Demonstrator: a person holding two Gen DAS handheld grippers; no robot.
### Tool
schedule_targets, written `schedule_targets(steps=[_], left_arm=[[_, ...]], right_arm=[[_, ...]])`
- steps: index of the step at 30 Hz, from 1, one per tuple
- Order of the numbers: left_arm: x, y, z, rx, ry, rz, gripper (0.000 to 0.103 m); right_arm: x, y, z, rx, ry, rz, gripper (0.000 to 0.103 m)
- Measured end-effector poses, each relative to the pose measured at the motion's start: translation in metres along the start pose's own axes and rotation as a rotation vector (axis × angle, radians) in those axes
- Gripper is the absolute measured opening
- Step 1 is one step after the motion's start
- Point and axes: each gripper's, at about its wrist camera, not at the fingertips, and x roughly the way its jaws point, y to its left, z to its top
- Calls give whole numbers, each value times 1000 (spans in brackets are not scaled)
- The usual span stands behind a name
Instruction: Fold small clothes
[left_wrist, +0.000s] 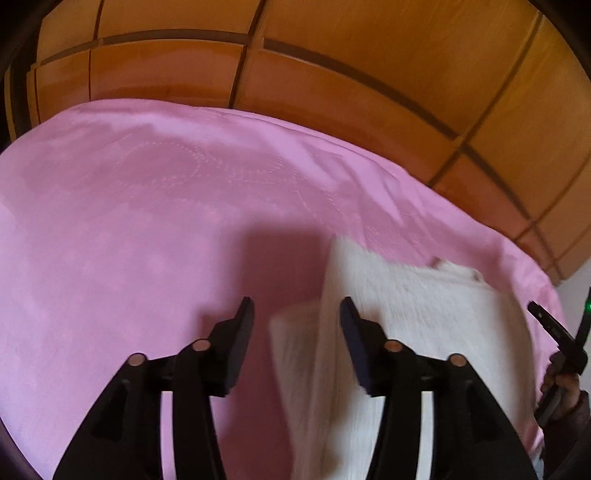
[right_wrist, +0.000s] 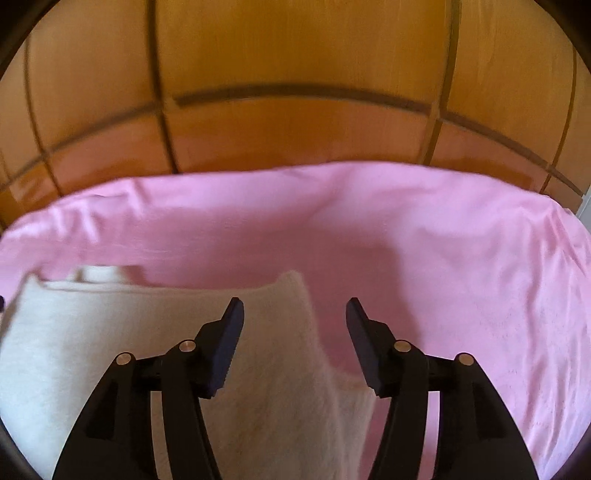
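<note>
A white fuzzy garment (left_wrist: 424, 314) lies partly folded on a pink sheet (left_wrist: 147, 206). My left gripper (left_wrist: 296, 314) is open and empty, hovering over the garment's left edge. In the right wrist view the same garment (right_wrist: 110, 332) fills the lower left, its right corner reaching up between the fingers. My right gripper (right_wrist: 294, 314) is open and empty above that right edge. The right gripper also shows at the far right of the left wrist view (left_wrist: 561, 332), held by a hand.
The pink sheet (right_wrist: 461, 258) covers a bed. An orange wooden paneled wall (left_wrist: 332, 66) rises behind the bed's far edge, also in the right wrist view (right_wrist: 295, 74). Bare sheet lies left of the garment and right of it.
</note>
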Motion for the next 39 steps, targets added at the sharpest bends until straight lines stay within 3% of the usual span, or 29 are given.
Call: schedule_targets(steps=[2, 3, 6, 9, 10, 11, 12, 15, 17, 19, 21, 26, 32, 38, 39], left_arm=[[-19, 5, -18, -10, 1, -59, 59], [-30, 10, -30, -15, 7, -84, 59], [-49, 19, -60, -39, 43, -173, 59], [-58, 19, -94, -42, 78, -200, 56], [-56, 17, -103, -37, 92, -188, 52], [-52, 15, -111, -24, 110, -146, 38], [-47, 13, -119, -14, 130, -89, 37], [-48, 12, -125, -57, 94, -54, 38], [-58, 2, -122, -52, 44, -19, 37], [-72, -12, -121, -18, -1, -4, 44], [-80, -26, -115, 16, -42, 14, 64], [-86, -69, -102, 103, -76, 45, 70], [-72, -123, -100, 195, -60, 37, 73], [-66, -173, -107, 317, -64, 50, 75], [-65, -180, -108, 334, -69, 51, 77]], right_arm=[[-19, 9, -7, -10, -16, 44, 61], [-33, 17, -15, -18, -23, 81, 68], [-63, 42, -39, -64, -24, 170, 69], [-77, 66, -64, -91, 2, 242, 69], [-77, 69, -70, -94, 14, 255, 69], [-75, 75, -80, -103, 33, 260, 69], [-69, 79, -85, -110, 53, 246, 69], [-44, 76, -94, -92, 120, 187, 70], [-43, 73, -94, -70, 105, 190, 71], [-52, 70, -91, -42, 102, 203, 71], [-64, 59, -87, -8, 71, 225, 71], [-92, 5, -98, 126, 41, 212, 72], [-101, -59, -136, 289, 94, 233, 72], [-98, -67, -159, 305, 118, 215, 65], [-96, -65, -159, 294, 118, 210, 59]])
